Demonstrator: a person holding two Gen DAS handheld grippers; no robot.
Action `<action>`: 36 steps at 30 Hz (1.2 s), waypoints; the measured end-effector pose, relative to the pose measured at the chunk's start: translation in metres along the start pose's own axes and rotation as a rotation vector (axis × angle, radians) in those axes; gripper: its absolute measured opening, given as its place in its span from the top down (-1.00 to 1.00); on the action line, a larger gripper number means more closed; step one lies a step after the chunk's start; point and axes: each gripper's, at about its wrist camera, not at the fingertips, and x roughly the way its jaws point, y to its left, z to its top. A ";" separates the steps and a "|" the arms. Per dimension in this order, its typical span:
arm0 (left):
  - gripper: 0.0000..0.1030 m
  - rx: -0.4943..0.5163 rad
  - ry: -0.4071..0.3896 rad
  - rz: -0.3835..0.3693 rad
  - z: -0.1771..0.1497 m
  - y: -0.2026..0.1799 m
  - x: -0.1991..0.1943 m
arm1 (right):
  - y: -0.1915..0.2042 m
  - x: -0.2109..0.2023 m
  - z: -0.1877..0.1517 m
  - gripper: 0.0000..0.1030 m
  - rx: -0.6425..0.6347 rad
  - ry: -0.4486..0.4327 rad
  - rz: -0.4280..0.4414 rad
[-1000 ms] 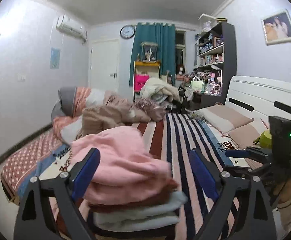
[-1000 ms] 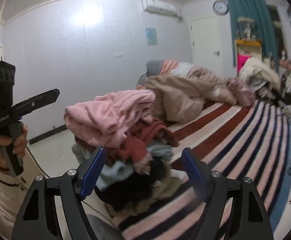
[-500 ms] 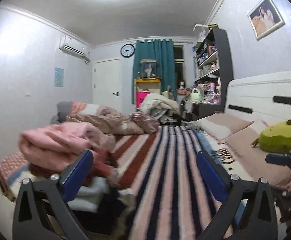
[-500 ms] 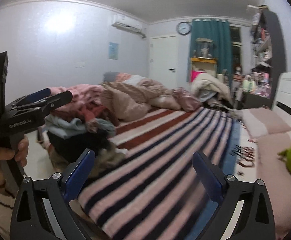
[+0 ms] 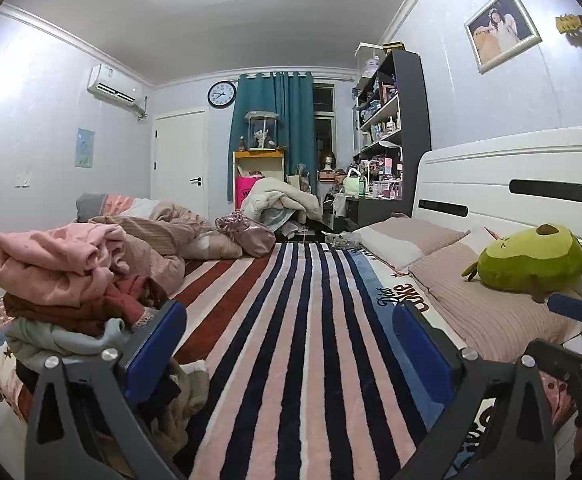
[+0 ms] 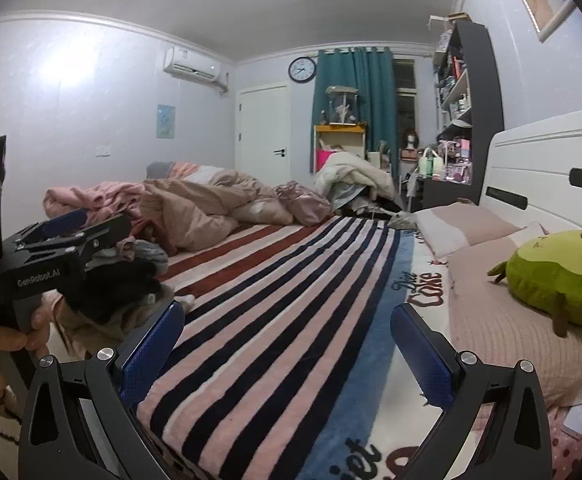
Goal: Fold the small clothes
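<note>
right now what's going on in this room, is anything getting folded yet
Not yet. A person holds a gripper in each hand over the striped blanket. The left gripper and right gripper are both open and empty, pointing down the bed. The clothes pile sits unfolded at the left edge of the bed, pink top uppermost, and neither gripper touches it. An avocado plush lies on the pillows to the right.

Your left gripper (image 5: 287, 344) hangs above the striped blanket (image 5: 291, 320) with its jaws spread wide and nothing between them. The pile of clothes (image 5: 71, 288), a pink garment (image 5: 51, 260) on top, sits just beside your left blue pad (image 5: 155, 348).
</note>
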 end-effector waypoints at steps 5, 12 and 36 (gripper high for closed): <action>-0.98 0.004 -0.011 0.008 -0.001 0.001 -0.004 | 0.000 -0.007 0.002 -0.99 0.014 -0.015 0.000; -0.98 0.007 -0.019 -0.001 -0.003 -0.002 -0.006 | 0.002 -0.014 0.005 -0.99 0.009 -0.024 -0.017; -0.98 0.020 -0.025 -0.019 -0.008 -0.010 -0.006 | -0.018 -0.026 -0.005 -0.99 0.043 -0.036 -0.048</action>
